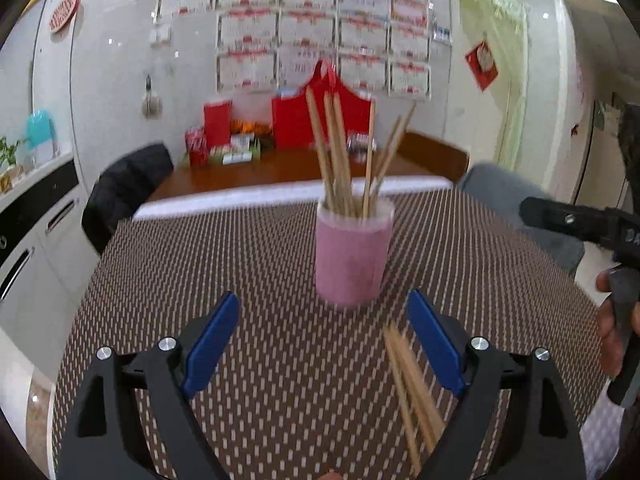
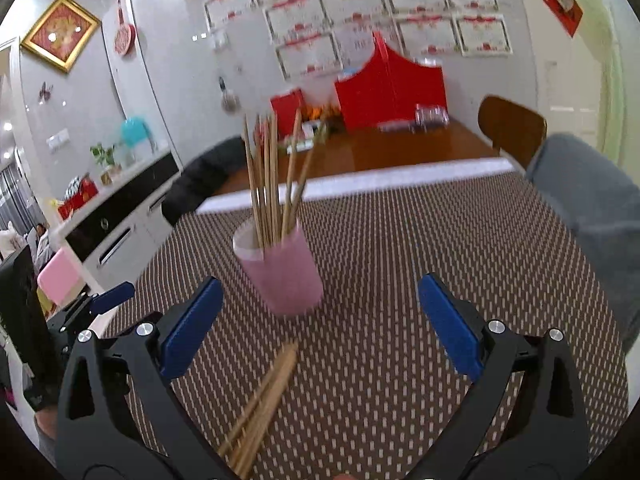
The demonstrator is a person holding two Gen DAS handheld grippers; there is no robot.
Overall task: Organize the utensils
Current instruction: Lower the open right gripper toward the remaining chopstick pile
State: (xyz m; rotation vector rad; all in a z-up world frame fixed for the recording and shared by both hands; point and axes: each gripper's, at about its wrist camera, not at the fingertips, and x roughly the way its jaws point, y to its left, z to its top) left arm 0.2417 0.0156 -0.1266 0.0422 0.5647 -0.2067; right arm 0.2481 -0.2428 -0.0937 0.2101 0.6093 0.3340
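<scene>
A pink cup (image 1: 352, 256) stands upright on the woven brown placemat (image 1: 260, 272) and holds several wooden chopsticks (image 1: 340, 156). It also shows in the right wrist view (image 2: 284, 276) with its chopsticks (image 2: 272, 176). A loose bundle of chopsticks (image 1: 412, 392) lies flat on the mat in front of the cup, seen too in the right wrist view (image 2: 260, 404). My left gripper (image 1: 322, 344) is open and empty, hovering above the mat just short of the cup. My right gripper (image 2: 320, 328) is open and empty, above the mat beside the cup.
The other gripper and a hand (image 1: 616, 280) show at the right edge of the left wrist view. A wooden table (image 2: 392, 148) with red boxes (image 2: 392, 88) lies behind the mat. A dark chair (image 1: 128, 188) stands left, a grey seat (image 2: 588, 192) right.
</scene>
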